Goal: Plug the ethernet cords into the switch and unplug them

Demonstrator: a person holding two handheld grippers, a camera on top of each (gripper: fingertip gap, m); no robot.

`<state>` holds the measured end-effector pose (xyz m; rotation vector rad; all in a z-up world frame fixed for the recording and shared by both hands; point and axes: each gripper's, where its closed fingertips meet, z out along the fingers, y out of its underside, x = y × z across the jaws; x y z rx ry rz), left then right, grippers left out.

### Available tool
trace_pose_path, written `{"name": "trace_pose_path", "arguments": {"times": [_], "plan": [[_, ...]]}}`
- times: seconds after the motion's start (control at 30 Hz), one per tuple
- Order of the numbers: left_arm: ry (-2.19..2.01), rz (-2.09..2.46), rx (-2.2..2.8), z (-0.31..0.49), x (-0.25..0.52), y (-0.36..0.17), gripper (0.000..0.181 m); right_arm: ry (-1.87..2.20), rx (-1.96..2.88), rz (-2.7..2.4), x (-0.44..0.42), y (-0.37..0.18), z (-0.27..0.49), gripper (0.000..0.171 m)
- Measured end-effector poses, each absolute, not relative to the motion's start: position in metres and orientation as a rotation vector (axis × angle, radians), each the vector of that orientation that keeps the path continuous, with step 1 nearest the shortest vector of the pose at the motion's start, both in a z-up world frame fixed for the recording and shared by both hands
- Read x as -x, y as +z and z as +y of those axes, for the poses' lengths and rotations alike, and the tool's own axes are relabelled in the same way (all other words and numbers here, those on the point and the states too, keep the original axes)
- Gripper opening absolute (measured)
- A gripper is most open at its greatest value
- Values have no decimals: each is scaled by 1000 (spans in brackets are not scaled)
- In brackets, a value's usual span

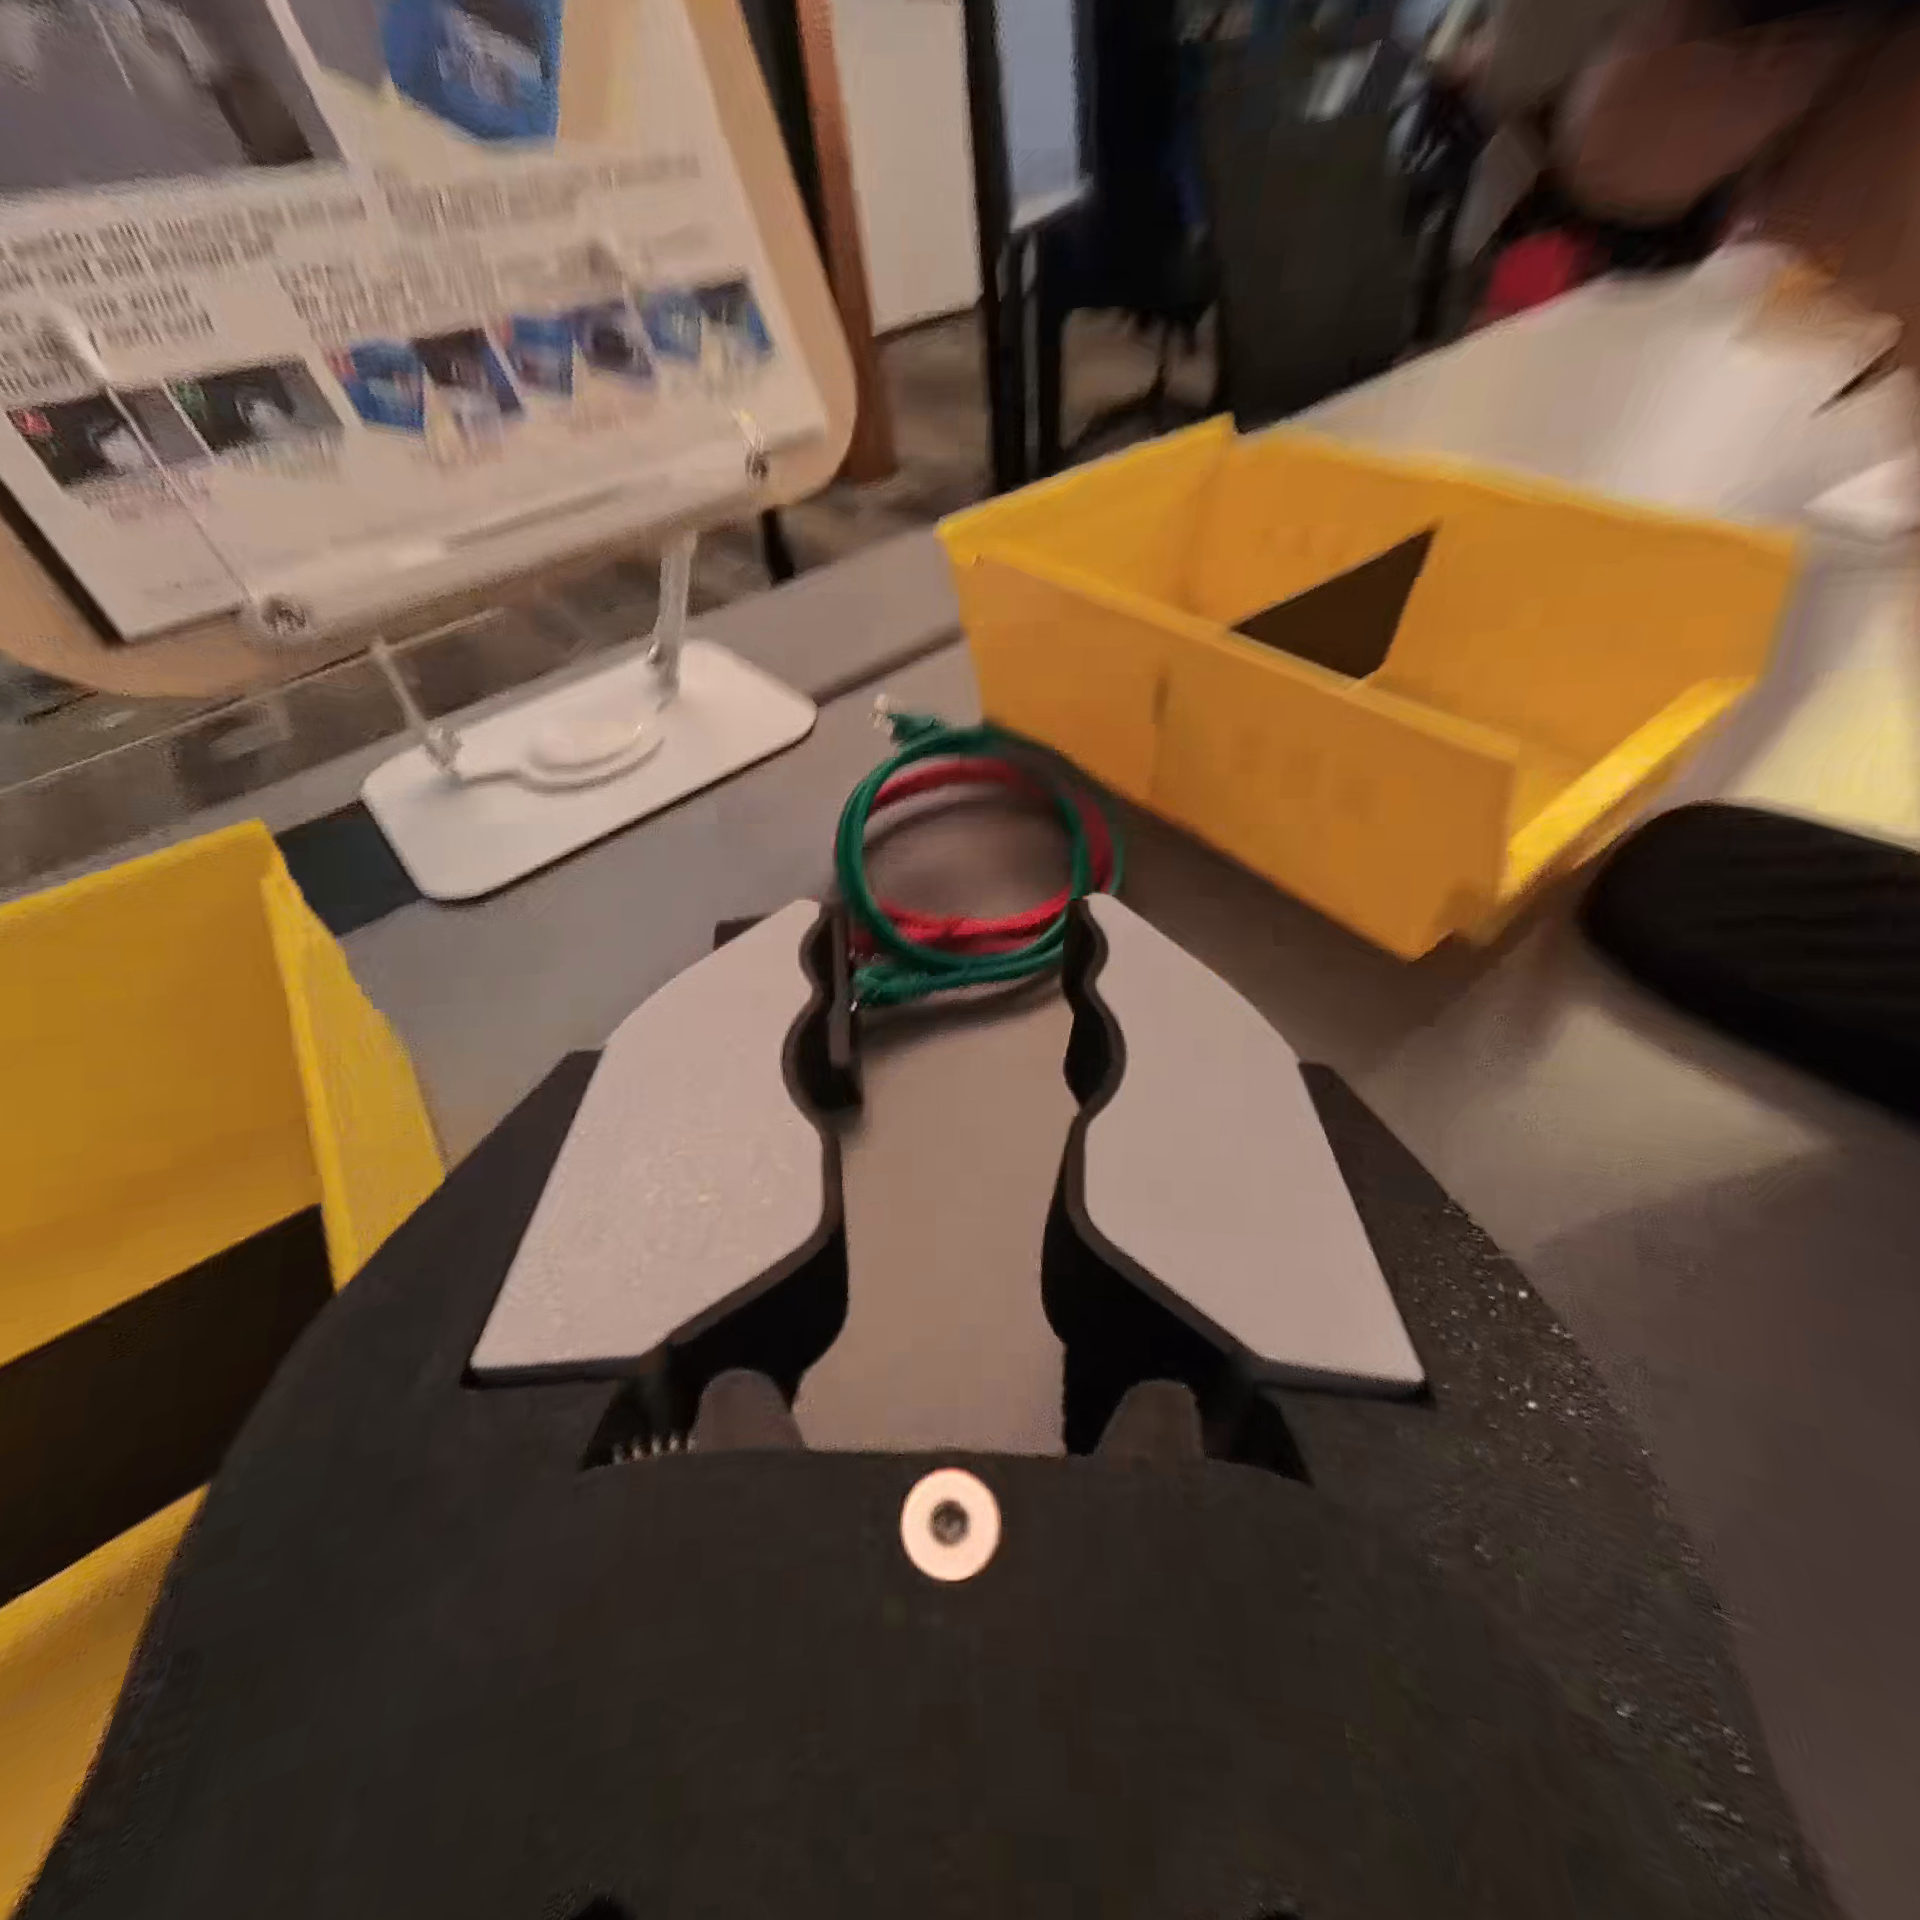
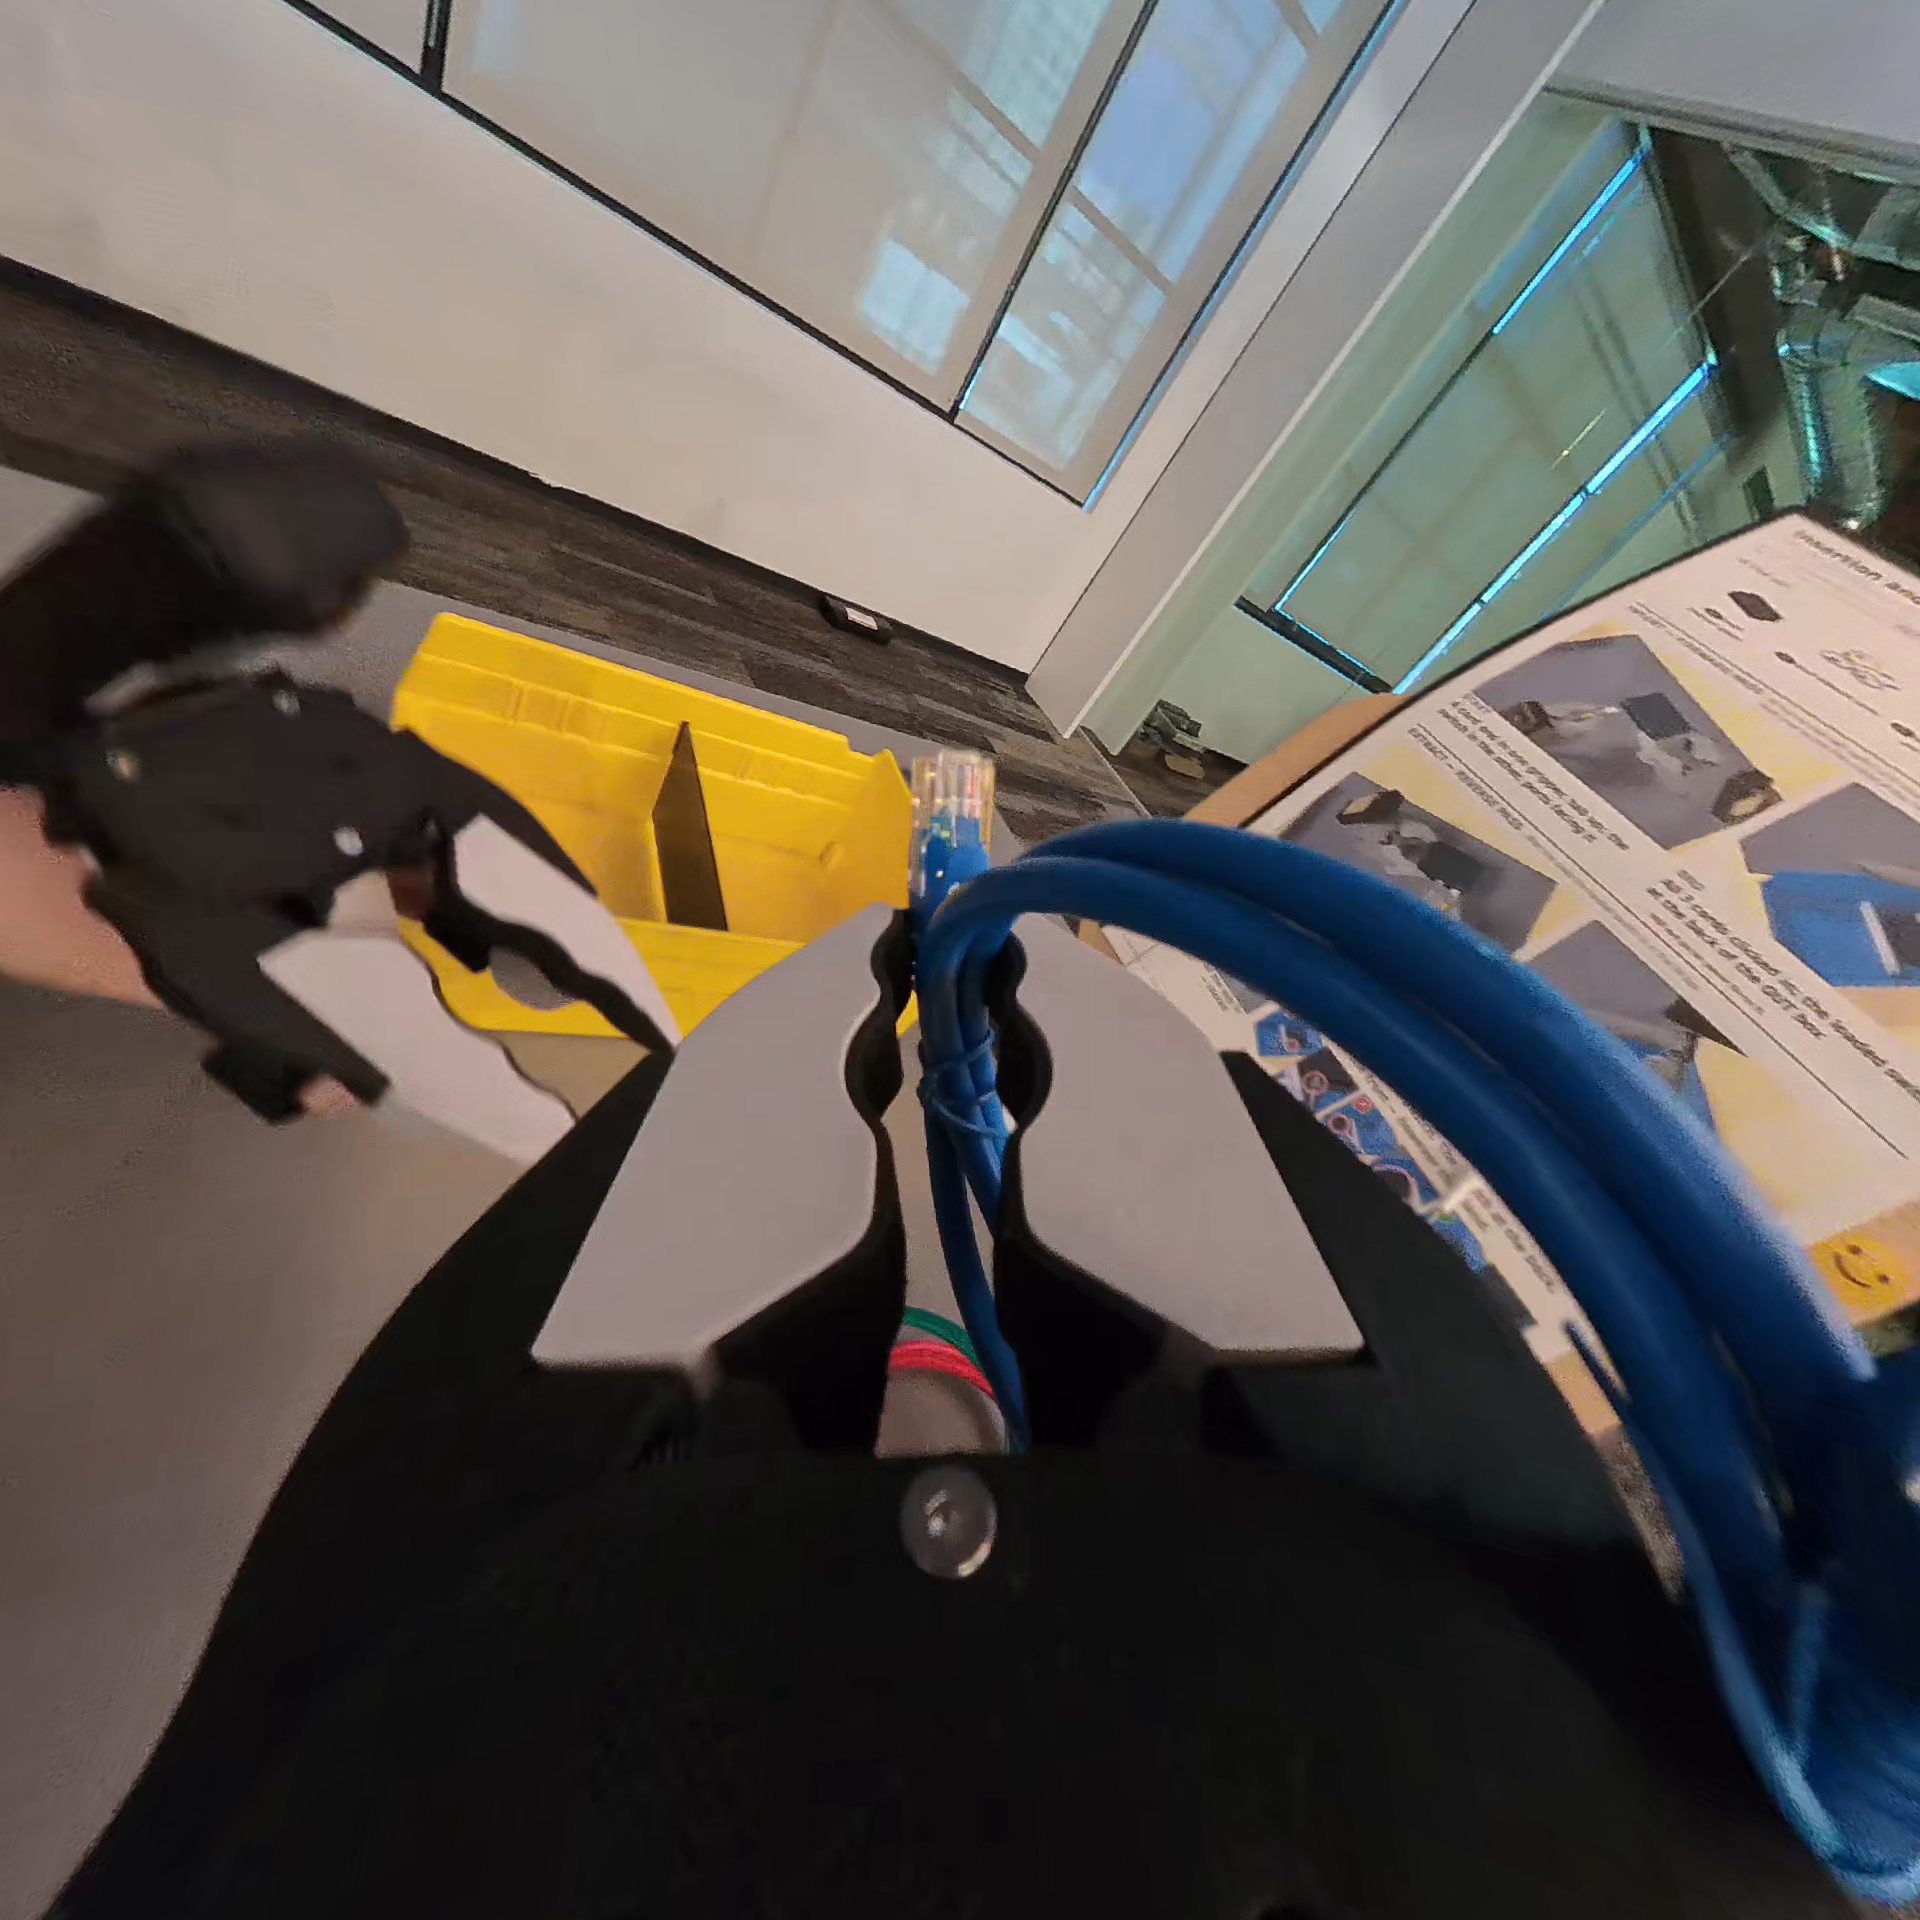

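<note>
Right hand-held gripper (image 2: 951, 940): clamping the bundled blue cord (image 2: 961, 1049), plug forward for insertion. Left hand-held gripper (image 1: 948, 935): jaws apart, approaching the green-and-red coil (image 1: 977, 831) just ahead.

Both views are showing bright, even indoor light; motion blur is smearing the poster (image 1: 395, 343) and top-right background in left wrist view; wide-angle distortion is bending edges; windows (image 2: 1049, 239) are glowing softly; the left gripper (image 2: 436, 997) is blurring.

Three coiled ethernet cords: one green (image 1: 883, 831), one red (image 1: 940, 790), one blue (image 2: 1403, 966). Two yellow bins, at ten o'clock (image 1: 125, 1039) and two o'clock (image 1: 1299, 769). Two grippers, left (image 1: 951, 961) and right (image 2: 951, 966).
</note>
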<state>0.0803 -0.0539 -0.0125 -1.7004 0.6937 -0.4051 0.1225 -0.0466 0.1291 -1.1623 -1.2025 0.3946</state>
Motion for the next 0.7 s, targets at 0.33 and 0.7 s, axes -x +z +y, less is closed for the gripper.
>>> {"name": "trace_pose_path", "arguments": {"times": [0.33,0.7], "plan": [[-120,624,2141,24,-68,-133,77,356,1165,-1239,-129,129,-49,15],[-148,664,2246,43,-61,-152,61,390,1144,-1209,-146,144,-55,15]]}}
